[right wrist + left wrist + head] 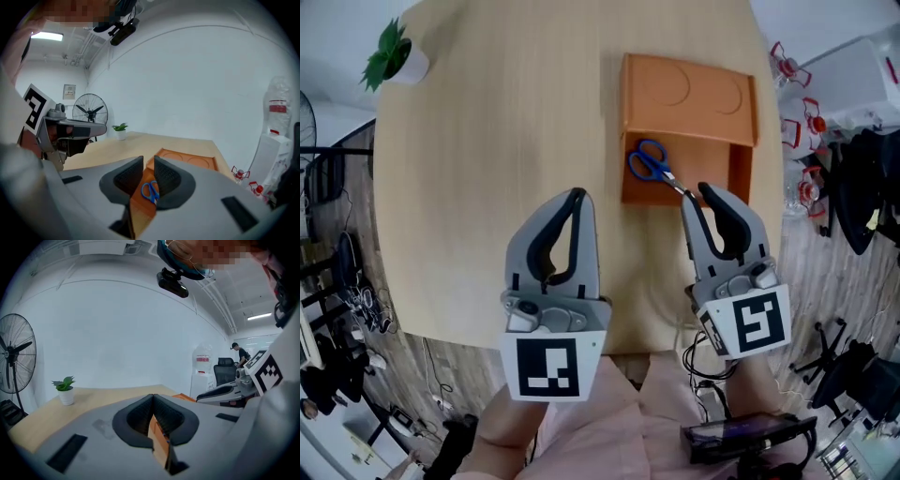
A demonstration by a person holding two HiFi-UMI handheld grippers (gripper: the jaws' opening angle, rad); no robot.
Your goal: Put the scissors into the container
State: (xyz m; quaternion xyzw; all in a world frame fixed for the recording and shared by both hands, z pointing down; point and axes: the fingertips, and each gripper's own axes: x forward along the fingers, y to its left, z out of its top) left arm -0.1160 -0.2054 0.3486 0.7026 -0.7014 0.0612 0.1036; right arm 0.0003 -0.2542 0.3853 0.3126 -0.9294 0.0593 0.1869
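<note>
Scissors [652,161] lie in the orange container [689,94] on the desk [487,141]; the right gripper's [696,193] fingers stand slightly apart just beside them, the left gripper's [576,194] fingers together

The left gripper [575,195] points forward and its two jaws are pressed together at the tips, with nothing between them. The right gripper [697,194] is held beside it on its right, a little further forward. Its jaws stand a narrow gap apart and clamp nothing.

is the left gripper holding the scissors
No, the left gripper has its jaws together on nothing; the scissors lie in the orange container.
</note>
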